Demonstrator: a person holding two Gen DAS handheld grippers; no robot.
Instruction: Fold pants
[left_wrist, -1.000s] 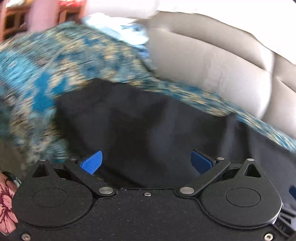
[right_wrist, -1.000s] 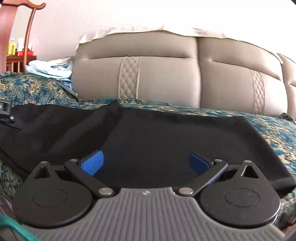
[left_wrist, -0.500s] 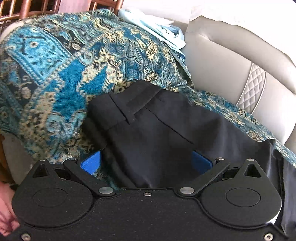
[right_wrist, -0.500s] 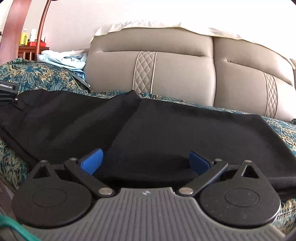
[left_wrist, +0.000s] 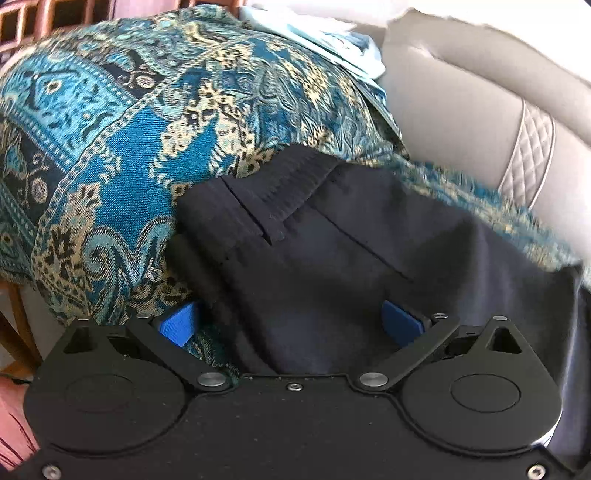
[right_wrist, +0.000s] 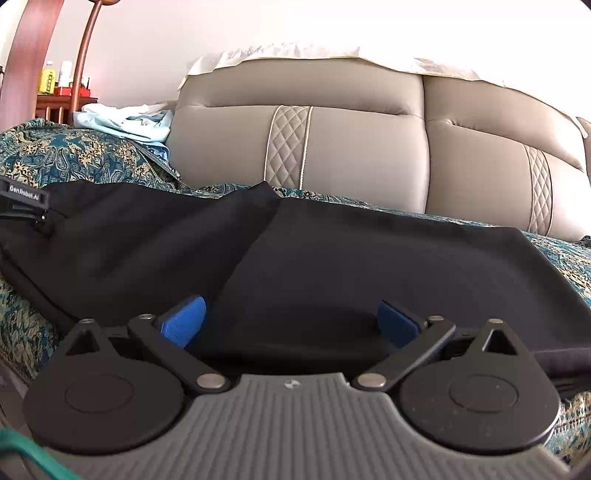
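Now, pants (right_wrist: 332, 258): black, spread along the sofa seat's front edge on the blue patterned throw (left_wrist: 110, 147).
Waistband (left_wrist: 273, 192): toward the throw-covered armrest.
Left gripper (left_wrist: 291, 323): jaws apart, over the waist end.
Right gripper (right_wrist: 291, 321): jaws apart, fabric between the blue pads.

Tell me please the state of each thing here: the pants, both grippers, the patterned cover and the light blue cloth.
black pants: spread flat, one layer folded over.
left gripper: open over the waistband end.
right gripper: open over the pants.
patterned cover: draped under the pants.
light blue cloth: crumpled, lying apart.
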